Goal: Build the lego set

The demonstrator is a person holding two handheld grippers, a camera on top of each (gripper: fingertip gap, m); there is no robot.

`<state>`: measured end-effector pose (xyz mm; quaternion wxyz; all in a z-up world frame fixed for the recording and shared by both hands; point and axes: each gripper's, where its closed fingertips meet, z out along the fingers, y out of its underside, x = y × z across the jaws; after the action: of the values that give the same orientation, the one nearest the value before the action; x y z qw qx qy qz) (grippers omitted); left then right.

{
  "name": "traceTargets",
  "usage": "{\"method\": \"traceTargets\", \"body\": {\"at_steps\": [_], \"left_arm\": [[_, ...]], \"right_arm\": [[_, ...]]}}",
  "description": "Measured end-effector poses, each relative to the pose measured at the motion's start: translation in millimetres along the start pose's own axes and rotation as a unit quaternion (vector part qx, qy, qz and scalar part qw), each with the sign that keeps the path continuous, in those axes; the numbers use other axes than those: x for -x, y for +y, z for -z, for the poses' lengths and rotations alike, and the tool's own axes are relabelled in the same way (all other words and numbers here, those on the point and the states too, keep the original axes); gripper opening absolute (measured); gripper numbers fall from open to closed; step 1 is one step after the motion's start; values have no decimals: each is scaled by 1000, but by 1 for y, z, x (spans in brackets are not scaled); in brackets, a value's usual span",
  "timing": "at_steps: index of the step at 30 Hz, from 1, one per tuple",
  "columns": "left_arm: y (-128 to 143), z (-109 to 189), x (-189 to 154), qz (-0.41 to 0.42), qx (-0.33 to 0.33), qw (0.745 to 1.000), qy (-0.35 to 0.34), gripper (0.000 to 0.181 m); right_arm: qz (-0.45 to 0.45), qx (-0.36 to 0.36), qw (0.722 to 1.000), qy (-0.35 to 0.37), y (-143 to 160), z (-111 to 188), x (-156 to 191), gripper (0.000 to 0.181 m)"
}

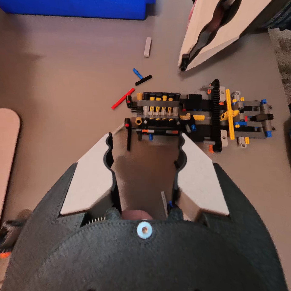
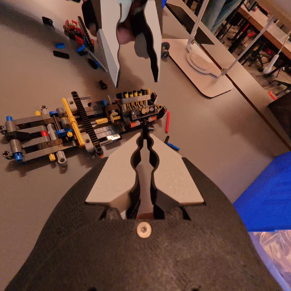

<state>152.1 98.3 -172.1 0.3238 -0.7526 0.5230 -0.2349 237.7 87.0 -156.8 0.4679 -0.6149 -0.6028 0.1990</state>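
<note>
The part-built Lego chassis (image 1: 196, 116) lies flat on the brown table, with a yellow-and-black engine block at one end; it also shows in the right wrist view (image 2: 88, 124). My left gripper (image 1: 145, 137) is open and empty, with its tips just short of the engine end of the chassis. It hangs above the engine in the right wrist view (image 2: 136, 80). My right gripper (image 2: 145, 133) is shut on a small black piece (image 2: 144, 129) close to the engine block. In the left wrist view it (image 1: 183, 66) hovers beyond the chassis.
A red axle (image 1: 122, 98), a black axle (image 1: 143, 80), a blue pin (image 1: 137, 73) and a grey beam (image 1: 147, 47) lie loose near the engine end. A blue bin (image 1: 78, 9) stands beyond them. A pile of parts (image 2: 75, 33) and a white stand base (image 2: 201, 70) sit farther off. Left tips to right tips: about 10 cm. The black axle (image 1: 143, 80) sits 6 cm or so from the ends of my right fingers.
</note>
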Motion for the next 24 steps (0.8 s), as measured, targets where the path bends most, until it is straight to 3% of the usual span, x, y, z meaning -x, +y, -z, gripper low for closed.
{"method": "traceTargets", "body": {"at_steps": [4, 11, 20, 24], "left_arm": [[11, 11, 15, 5, 6, 1000, -17, 52], [26, 0, 22, -33, 40, 998, -32, 24], [21, -11, 26, -33, 29, 999, -31, 2], [22, -10, 28, -35, 31, 998, -37, 2]], "right_arm": [[-12, 21, 1000, 2, 9, -6, -8, 1], [-23, 58, 998, -5, 19, -28, -14, 2], [-22, 62, 998, -9, 20, -33, -17, 1], [-21, 62, 998, -5, 20, -33, -18, 1]]}}
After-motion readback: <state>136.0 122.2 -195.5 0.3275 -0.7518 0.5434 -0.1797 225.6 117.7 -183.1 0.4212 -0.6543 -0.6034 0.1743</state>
